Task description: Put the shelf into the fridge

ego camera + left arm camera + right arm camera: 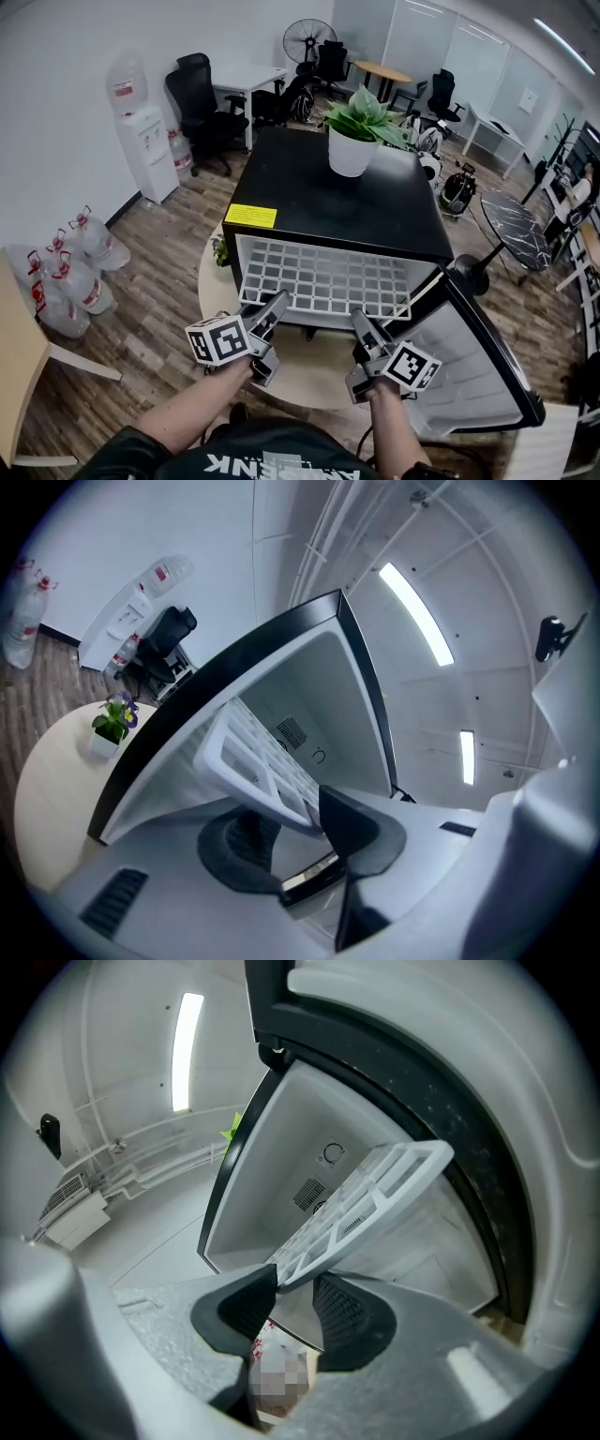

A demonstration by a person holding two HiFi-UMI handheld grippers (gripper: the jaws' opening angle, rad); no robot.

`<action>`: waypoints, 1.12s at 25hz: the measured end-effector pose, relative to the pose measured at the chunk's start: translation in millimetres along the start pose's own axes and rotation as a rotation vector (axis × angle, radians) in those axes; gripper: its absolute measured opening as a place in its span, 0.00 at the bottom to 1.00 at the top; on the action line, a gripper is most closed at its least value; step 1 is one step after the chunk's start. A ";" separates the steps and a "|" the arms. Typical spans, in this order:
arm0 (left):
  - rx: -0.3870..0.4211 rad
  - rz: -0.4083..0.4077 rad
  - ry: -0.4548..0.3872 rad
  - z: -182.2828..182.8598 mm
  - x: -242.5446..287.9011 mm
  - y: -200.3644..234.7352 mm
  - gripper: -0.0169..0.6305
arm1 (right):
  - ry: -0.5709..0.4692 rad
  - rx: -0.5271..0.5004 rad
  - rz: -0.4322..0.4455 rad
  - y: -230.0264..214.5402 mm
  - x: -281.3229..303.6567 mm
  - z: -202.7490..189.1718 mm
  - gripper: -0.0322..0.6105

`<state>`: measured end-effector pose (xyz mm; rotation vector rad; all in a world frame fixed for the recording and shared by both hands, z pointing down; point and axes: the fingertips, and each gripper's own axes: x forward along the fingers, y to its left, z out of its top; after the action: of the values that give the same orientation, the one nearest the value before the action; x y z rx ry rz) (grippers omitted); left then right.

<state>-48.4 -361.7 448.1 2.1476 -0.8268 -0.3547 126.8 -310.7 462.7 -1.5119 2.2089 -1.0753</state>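
Head-view scene: a white grid shelf (323,277) sits halfway into the open black fridge (337,202), with a potted plant (354,131) on top. Only the gripper views show the grips. The right gripper (291,1302) pinches the shelf's near rim, while the left gripper (291,841) has its jaws apart around it.

fridge (356,202) 1 | shelf (323,277) 1 | grippers (278,305) (361,321) 2 | potted plants (354,150) (112,722) 2
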 end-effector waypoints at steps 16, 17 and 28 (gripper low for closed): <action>0.019 0.144 -0.158 9.0 -2.8 3.8 0.20 | 0.034 0.066 0.199 18.9 25.7 12.4 0.23; 0.017 0.146 -0.163 7.2 -2.5 3.8 0.20 | 0.040 0.054 0.210 18.5 23.0 8.6 0.24; 0.057 0.143 -0.147 11.9 6.1 16.5 0.20 | -0.022 -0.283 0.153 20.4 13.7 8.1 0.06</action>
<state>-57.0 -380.4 453.1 2.1184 -1.0795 -0.4232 111.5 -322.4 445.5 -1.4191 2.4976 -0.7218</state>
